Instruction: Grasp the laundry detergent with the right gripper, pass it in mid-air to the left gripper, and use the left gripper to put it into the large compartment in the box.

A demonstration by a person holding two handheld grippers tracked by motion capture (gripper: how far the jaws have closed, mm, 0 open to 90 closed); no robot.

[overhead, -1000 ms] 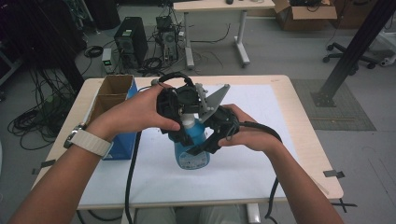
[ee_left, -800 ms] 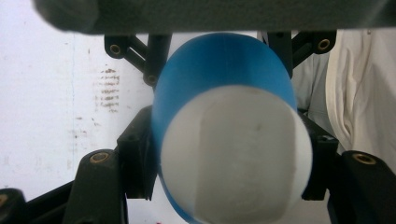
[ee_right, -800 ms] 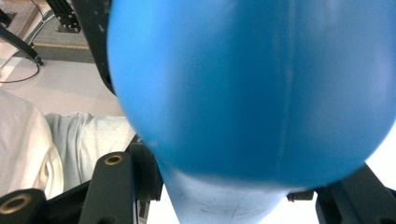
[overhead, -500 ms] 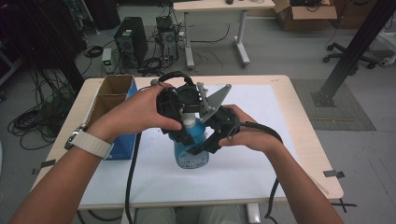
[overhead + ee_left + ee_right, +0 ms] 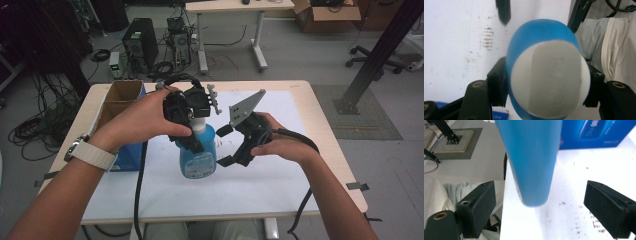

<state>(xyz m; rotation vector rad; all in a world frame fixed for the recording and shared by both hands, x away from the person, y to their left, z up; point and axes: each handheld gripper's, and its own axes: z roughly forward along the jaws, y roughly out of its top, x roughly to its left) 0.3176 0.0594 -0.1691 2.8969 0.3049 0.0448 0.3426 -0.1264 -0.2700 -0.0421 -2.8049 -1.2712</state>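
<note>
A blue spray bottle (image 5: 198,156) with a white head stands near the middle of the white-covered table (image 5: 280,185). My left gripper (image 5: 192,135) comes down on it from above. In the left gripper view its fingers (image 5: 496,85) press both sides of the bottle's white top (image 5: 551,80). My right gripper (image 5: 226,146) sits just right of the bottle, open. In the right gripper view the blue bottle body (image 5: 531,157) hangs between the wide-apart jaws without touching either pad (image 5: 481,205). I cannot tell whether the base rests on the table.
An open blue cardboard box (image 5: 120,102) sits at the table's left edge, close behind my left forearm; its side is the blue box (image 5: 594,132) behind the bottle. A computer tower (image 5: 137,42), cables and another desk lie beyond the far edge.
My right gripper has let go of the bottle's body and drawn back a little to the right. The left gripper keeps its hold on the top.
</note>
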